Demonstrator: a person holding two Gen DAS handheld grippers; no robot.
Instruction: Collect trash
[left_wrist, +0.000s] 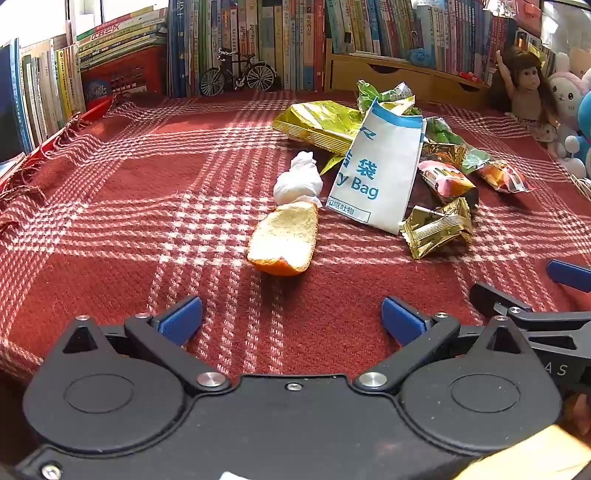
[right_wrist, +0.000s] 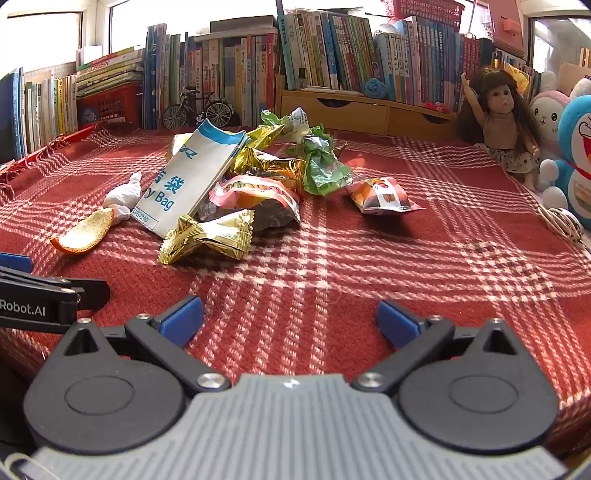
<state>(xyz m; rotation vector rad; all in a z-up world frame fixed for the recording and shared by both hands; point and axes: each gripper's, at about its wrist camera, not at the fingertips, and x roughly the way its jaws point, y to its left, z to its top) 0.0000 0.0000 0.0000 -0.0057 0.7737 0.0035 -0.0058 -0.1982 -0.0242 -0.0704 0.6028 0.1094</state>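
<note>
Right gripper (left_wrist: 517, 291) shows cut off beside wide-open left gripper (left_wrist: 291, 317).

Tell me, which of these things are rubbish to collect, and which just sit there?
Trash: orange peel, tissue wad, white paper bag, gold wrapper, green wrapper, snack packet.

Just there: books, toy bicycle, doll, plush toys.
</note>
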